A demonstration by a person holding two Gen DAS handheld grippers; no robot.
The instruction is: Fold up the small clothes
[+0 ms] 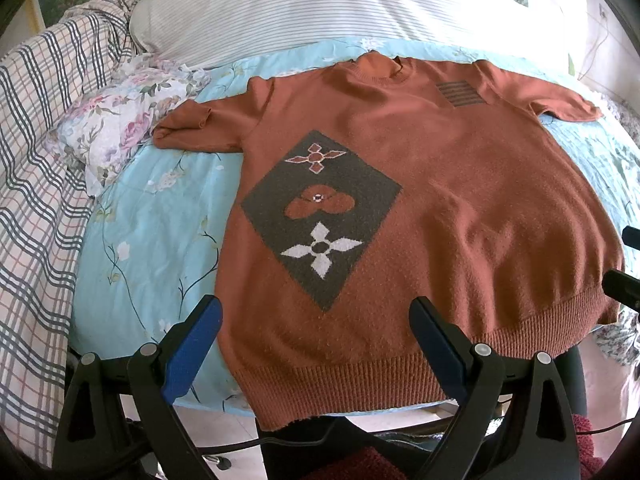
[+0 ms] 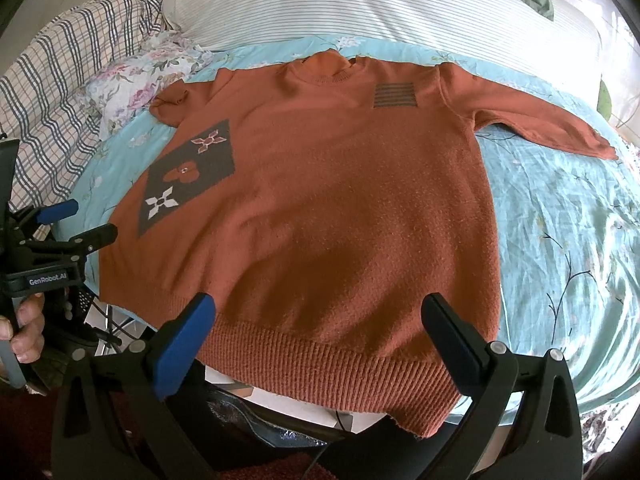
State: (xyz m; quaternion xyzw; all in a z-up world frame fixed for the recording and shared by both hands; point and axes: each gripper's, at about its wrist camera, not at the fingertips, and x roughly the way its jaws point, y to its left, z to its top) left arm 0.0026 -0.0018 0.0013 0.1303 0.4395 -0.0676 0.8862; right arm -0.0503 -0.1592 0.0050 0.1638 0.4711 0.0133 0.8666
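Note:
A rust-orange knit sweater (image 1: 460,184) lies flat and face up on a light blue floral sheet (image 1: 152,236), collar at the far side, ribbed hem hanging over the near edge. It has a dark diamond patch (image 1: 320,216) with flower shapes and a small striped patch (image 1: 460,94). Both sleeves are spread out sideways. My left gripper (image 1: 316,316) is open and empty, just above the hem's left part. My right gripper (image 2: 320,312) is open and empty over the sweater (image 2: 340,208) near its hem. The left gripper (image 2: 76,220) also shows at the left edge of the right wrist view.
A white striped pillow (image 1: 320,8) lies behind the sweater. A plaid blanket (image 1: 36,160) and a floral pillow (image 1: 116,120) sit at the left. The bed's near edge runs just under the hem, with floor and dark cables below.

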